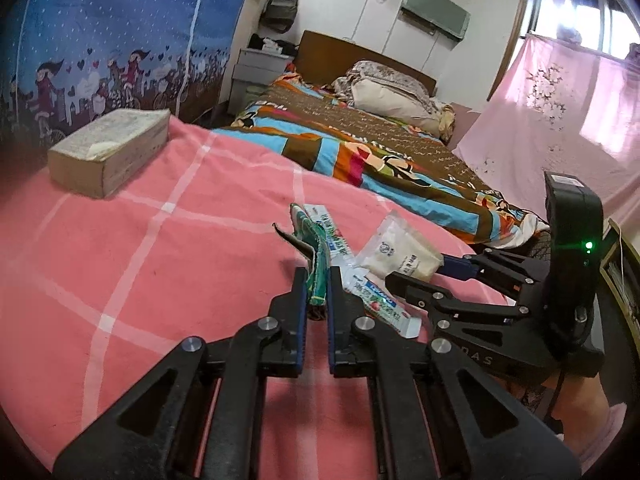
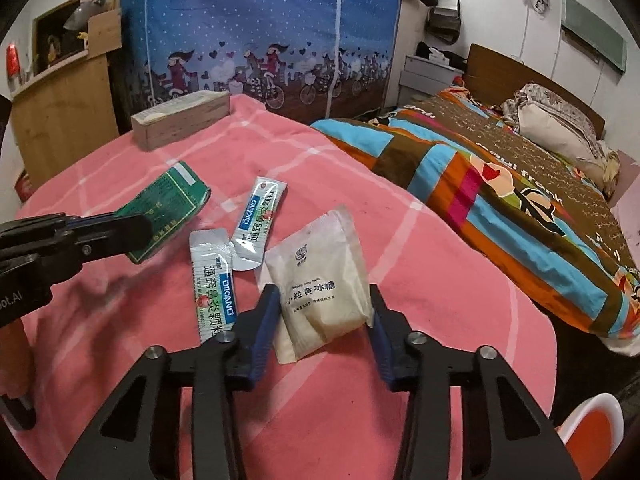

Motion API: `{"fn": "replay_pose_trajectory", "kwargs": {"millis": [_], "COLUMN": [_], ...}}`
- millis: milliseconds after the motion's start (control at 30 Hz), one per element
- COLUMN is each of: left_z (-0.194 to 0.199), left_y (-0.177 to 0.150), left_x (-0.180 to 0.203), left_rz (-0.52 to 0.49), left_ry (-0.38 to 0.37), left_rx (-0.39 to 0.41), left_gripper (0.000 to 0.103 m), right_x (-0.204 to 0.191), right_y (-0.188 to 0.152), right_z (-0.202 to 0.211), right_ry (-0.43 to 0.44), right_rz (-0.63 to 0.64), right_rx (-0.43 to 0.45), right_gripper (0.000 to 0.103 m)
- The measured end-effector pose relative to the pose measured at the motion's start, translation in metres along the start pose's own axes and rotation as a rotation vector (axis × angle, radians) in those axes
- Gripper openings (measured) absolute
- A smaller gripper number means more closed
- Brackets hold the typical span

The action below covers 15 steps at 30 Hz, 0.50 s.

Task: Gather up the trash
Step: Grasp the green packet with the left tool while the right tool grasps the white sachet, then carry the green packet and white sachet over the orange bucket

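- Far left: a paper box (image 2: 182, 120) sits at the far edge of the worktop (image 2: 120, 360), which has a pink checked cloth on it.
- Left gripper (image 1: 318, 280): fingers are squeezed narrow on a flat green packet (image 2: 166, 216) & hold it up off the cloth. It looks light & thin, w/ a bent corner. It's held by one end, so it may flop.
- Middle: two silver sachets (image 2: 234, 258) lie flat on the cloth, touching each other. Prob. light, crinkly & a bit slippery. Best to pinch one by a short end or edge.
- Right gripper (image 2: 324, 320): fingers are half open w/ the white pouch (image 2: 320, 280) between them, one on each long side. Can't tell for sure if they press it yet.
- The pouch looks soft & a bit lumpy, w/ small grains inside, so heavier than the rest. A grip across the middle should keep it from sagging.
- Right & far: a bed (image 2: 500, 184) w/ a bright striped blanket, a blue wardrobe cover (image 2: 260, 40) behind & a pink curtain (image 1: 560, 92) by the window.
- No trash bin or bag shows in either view.
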<state>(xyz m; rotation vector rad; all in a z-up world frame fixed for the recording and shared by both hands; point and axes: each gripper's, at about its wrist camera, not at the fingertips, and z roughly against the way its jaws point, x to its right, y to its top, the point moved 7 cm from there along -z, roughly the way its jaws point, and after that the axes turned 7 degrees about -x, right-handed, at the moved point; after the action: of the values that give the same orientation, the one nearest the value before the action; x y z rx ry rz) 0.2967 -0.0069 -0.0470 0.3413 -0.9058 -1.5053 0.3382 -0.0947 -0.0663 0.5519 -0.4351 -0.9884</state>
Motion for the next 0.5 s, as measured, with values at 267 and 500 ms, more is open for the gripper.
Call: {"fn": "replay_pose_trajectory", "kwargs": {"millis": [267, 500], "left_z": [0.007, 0.018], "left_y": [0.0, 0.001], "left_x": [0.002, 0.007], "left_rz": [-0.015, -0.034], "left_ry": [0.004, 0.011], "left_rx": [0.031, 0.091], "left_gripper": [0.011, 0.011], "right_x": [-0.006, -0.003], "right_y": [0.0, 0.0], "right_z": [0.01, 0.037], "right_ry": [-0.054, -0.12], "right_rz": [0.032, 0.022], "right_rx": [0.047, 0.176], "right_gripper": [0.034, 0.033]}}
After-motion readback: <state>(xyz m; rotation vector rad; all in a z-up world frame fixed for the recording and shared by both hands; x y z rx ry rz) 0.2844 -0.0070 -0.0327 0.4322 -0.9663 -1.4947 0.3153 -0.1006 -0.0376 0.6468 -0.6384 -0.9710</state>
